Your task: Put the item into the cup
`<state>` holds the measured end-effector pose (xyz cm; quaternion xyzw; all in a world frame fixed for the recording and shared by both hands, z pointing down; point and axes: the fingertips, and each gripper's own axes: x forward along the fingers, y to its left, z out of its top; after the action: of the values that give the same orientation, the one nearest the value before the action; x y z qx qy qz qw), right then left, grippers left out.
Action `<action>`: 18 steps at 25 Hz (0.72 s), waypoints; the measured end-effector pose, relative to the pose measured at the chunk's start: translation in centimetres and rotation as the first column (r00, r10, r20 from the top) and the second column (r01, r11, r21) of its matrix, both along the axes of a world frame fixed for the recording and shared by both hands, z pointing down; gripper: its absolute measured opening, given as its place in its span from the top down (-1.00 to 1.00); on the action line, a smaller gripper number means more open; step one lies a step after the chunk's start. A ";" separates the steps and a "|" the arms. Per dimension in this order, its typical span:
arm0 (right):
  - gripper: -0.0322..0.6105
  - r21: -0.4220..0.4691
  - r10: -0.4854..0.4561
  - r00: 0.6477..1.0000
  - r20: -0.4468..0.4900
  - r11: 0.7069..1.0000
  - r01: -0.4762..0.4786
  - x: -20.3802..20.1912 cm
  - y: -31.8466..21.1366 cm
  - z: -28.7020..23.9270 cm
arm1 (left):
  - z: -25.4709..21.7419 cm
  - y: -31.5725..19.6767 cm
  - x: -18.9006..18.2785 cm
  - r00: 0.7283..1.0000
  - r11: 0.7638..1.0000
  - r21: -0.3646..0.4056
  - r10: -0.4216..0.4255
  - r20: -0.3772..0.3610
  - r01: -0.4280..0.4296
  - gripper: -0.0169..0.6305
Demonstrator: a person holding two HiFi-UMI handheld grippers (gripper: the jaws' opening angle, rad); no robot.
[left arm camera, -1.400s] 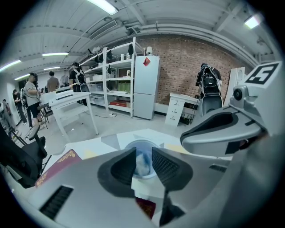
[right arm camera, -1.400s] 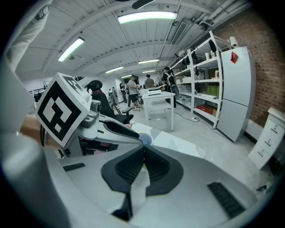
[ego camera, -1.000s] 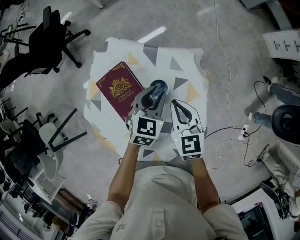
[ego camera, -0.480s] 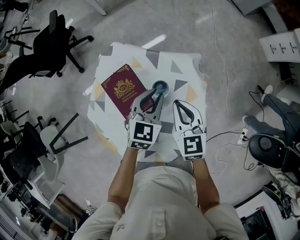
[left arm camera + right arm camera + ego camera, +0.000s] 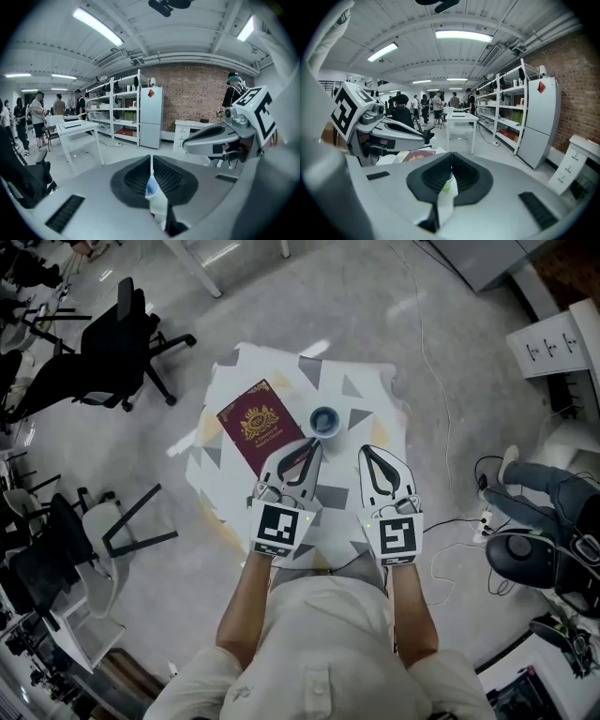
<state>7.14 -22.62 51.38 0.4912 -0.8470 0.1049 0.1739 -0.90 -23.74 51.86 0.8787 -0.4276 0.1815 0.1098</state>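
Observation:
On the patterned tablecloth (image 5: 370, 395) stands a small blue-rimmed cup (image 5: 324, 420); what is inside it cannot be made out. A maroon passport (image 5: 265, 426) lies to its left. My left gripper (image 5: 306, 445) hovers just short of the cup, and its jaws are closing with nothing between them. In the left gripper view its tips (image 5: 151, 159) meet against the room behind. My right gripper (image 5: 373, 454) is to the right of the cup, shut and empty. In the right gripper view its tips (image 5: 451, 157) also meet, with the passport (image 5: 415, 155) low on the left.
The small table sits on a grey floor. Black office chairs (image 5: 103, 352) are at the left, and cables with a power strip (image 5: 486, 517) lie at the right. Shelves, a white cabinet (image 5: 151, 117) and people (image 5: 438, 105) stand farther off.
My left gripper has drawn back from over the cup towards me, and its jaws have gone from wide open to closed. The cup stays on the table.

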 end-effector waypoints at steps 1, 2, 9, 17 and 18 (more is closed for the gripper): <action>0.88 0.012 0.003 1.000 0.000 1.000 -0.003 0.1 0.2 -0.7 | -0.6 0.3 -0.1 1.000 1.000 0.011 0.001 -0.007 -0.001 0.86; 0.88 0.023 0.008 1.000 0.001 1.000 -0.008 0.1 0.4 -1.2 | -1.1 0.5 -0.1 1.000 1.000 0.021 0.001 -0.014 -0.001 0.87; 0.88 0.061 0.006 1.000 0.017 0.998 -0.007 -0.5 2.7 -4.3 | -4.2 2.9 -1.0 0.998 0.997 0.076 0.012 -0.054 -0.008 0.90; 0.88 0.083 0.047 0.999 0.009 0.995 -0.047 -0.7 5.0 -6.1 | -5.8 4.9 -1.9 0.997 0.994 0.109 0.036 -0.074 -0.028 0.91; 0.88 0.088 0.043 0.999 0.012 0.995 -0.044 -1.0 5.2 -6.3 | -6.0 5.0 -2.0 0.996 0.993 0.111 0.038 -0.076 -0.030 0.91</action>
<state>6.19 -17.37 45.11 0.5161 -0.8409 0.0738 0.1455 -2.91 -18.70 45.88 0.8970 -0.4172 0.1251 0.0748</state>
